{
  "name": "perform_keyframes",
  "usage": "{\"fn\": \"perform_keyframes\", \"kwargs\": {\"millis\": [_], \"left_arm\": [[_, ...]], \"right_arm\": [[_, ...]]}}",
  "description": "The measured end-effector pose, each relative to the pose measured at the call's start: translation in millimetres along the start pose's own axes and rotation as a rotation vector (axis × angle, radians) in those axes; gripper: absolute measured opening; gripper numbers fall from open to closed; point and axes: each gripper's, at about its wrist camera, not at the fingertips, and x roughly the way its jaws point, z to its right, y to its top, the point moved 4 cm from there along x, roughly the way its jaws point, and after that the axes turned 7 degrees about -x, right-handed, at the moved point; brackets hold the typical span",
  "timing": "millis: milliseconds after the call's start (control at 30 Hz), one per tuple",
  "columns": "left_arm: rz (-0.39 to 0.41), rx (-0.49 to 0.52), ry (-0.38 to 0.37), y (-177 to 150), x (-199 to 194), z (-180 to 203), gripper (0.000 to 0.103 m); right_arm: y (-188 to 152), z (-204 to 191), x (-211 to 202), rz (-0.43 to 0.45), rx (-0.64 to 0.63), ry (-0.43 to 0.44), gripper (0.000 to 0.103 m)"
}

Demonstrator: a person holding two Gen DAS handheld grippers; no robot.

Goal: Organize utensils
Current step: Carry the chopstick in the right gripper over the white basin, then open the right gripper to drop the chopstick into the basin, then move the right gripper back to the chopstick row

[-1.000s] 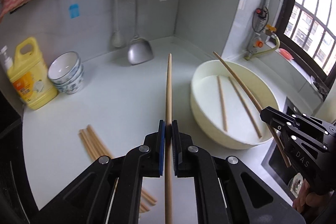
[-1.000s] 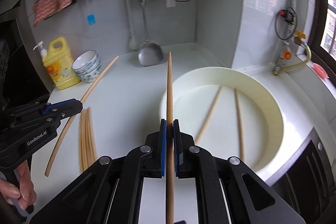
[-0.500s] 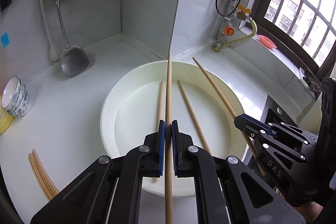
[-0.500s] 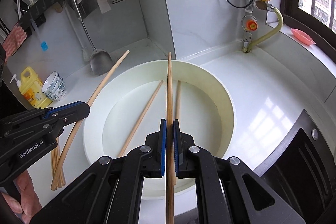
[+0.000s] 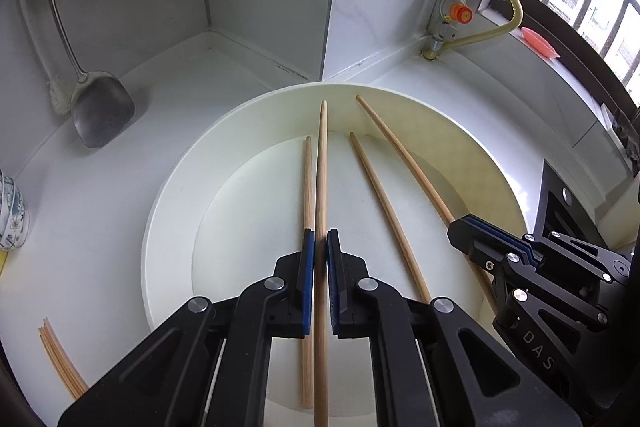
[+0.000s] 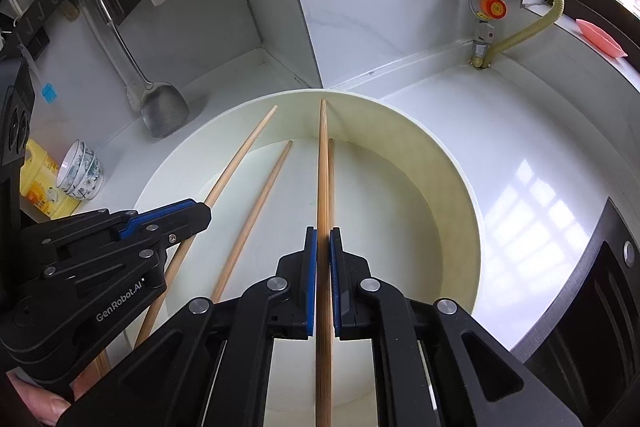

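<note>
Both grippers have swung from the counter to hover over the basin (image 5: 172, 187), each carrying a chopstick. The left gripper (image 5: 320, 247) is clenched on one chopstick (image 5: 321, 167), its tip aimed at the far wall; the right gripper (image 6: 323, 247) pinches another (image 6: 322, 167) the same way. Both point steeply down, probably so the sticks can drop flat beside the two already lying in the basin (image 5: 380, 199). More chopsticks (image 5: 60, 359) wait on the counter.

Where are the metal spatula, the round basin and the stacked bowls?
metal spatula (image 5: 102, 115), left wrist view, on its blade.
round basin (image 6: 448, 187), right wrist view, on its inner wall.
stacked bowls (image 6: 82, 171), right wrist view, on their side.
</note>
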Motion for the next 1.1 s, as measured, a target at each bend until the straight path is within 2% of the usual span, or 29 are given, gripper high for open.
{"fn": "perform_keyframes", "kwargs": {"millis": [367,433,467,500,533,567,700,767,933,967,1100], "left_arm": [[-0.059,-0.002,0.017,2,30,-10,0.008],[-0.059,-0.002,0.028,2,31,-11,0.016],[-0.055,-0.002,0.036,2,30,-12,0.031],[-0.046,0.000,0.048,3,28,-13,0.053],[-0.031,0.000,0.060,3,25,-14,0.063],[-0.015,-0.002,0.072,4,21,-15,0.070],[-0.013,-0.006,0.107,5,13,-20,0.072],[-0.006,-0.016,0.114,5,7,-24,0.078],[0.017,-0.035,0.158,3,-9,-33,0.088],[0.019,-0.042,0.157,2,-12,-35,0.088],[0.029,-0.067,0.170,-3,-26,-41,0.089]], "right_arm": [[-5,1,22,-0.059,0.015,-0.014,0.007],[-5,2,22,-0.058,0.017,-0.017,0.007],[-5,3,20,-0.057,0.015,-0.024,0.011],[-4,3,19,-0.055,0.014,-0.030,0.014],[-4,4,16,-0.049,0.013,-0.036,0.020],[-3,5,14,-0.045,0.013,-0.041,0.020],[-2,9,5,-0.032,0.014,-0.050,0.021],[-3,10,0,-0.025,0.013,-0.056,0.027],[-6,8,-12,-0.011,0.005,-0.045,0.034],[-7,7,-14,-0.006,0.000,-0.043,0.039],[-9,0,-24,0.010,-0.015,-0.024,0.045]]}}
